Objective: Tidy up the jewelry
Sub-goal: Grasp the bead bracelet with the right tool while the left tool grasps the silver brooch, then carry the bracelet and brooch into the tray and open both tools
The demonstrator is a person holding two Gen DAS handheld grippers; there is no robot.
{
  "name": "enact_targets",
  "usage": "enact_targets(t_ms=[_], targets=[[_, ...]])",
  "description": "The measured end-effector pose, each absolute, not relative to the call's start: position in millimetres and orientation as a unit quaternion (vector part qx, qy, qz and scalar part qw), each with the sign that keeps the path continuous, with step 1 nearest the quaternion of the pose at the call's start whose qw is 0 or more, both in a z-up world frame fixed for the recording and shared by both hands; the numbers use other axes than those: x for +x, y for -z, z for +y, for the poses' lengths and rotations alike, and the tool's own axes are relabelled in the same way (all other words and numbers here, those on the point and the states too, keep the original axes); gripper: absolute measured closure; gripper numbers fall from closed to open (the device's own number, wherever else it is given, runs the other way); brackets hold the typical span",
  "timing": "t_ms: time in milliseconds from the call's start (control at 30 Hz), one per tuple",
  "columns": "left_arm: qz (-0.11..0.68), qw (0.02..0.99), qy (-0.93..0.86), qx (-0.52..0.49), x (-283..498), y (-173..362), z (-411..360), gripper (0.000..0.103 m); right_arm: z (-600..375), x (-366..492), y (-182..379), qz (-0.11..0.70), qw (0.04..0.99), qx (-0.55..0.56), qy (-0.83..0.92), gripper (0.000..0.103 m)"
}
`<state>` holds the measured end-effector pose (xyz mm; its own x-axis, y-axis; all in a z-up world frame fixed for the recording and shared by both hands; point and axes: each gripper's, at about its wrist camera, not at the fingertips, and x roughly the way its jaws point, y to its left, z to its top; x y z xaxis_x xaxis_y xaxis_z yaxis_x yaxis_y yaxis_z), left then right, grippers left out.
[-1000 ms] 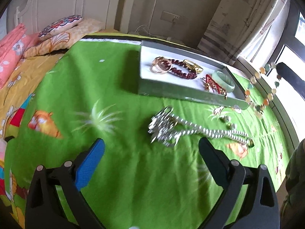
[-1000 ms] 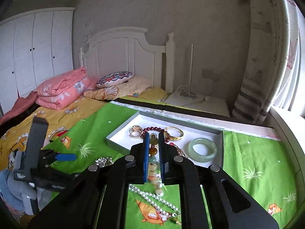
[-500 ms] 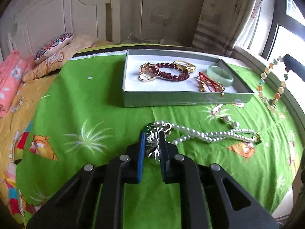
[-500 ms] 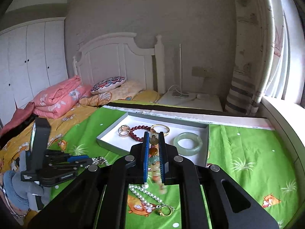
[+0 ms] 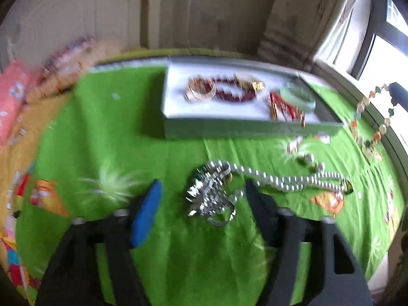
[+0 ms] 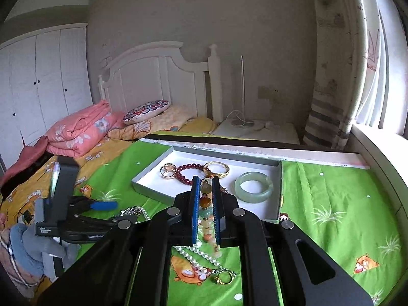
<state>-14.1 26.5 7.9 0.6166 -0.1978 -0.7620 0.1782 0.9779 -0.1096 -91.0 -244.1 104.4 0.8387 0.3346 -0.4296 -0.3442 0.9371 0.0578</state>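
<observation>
Glossy jade-like bangle [image 6: 253, 187] in matt cardboard box [image 6: 146, 181] on cloth bedsheet [image 6: 331, 204].

Two handheld grippers of matte black plastic. The left gripper [image 5: 202, 201] has broad angular arms with slotted cut-outs, round silver screws at the joints, and one bright blue finger pad [image 5: 145, 216]. The right gripper [image 6: 206, 209] matches it, with blue-lined fingers. A grey glove [image 6: 33, 247] covers the left hand.

Green cartoon-print bedsheet [image 6: 331, 191]; pale green bangle [image 6: 253, 186]; dark red bracelet [image 6: 188, 173].
</observation>
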Motion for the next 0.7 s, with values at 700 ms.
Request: enact_targets(t_ms=[700], targets=[[0.36, 0.924, 0.118, 0.049, -44.3, -60.5, 2.5, 0.073, -246.4, -92.6, -111.5, 0.213, 0.96, -0.003, -0.182, 0.093]])
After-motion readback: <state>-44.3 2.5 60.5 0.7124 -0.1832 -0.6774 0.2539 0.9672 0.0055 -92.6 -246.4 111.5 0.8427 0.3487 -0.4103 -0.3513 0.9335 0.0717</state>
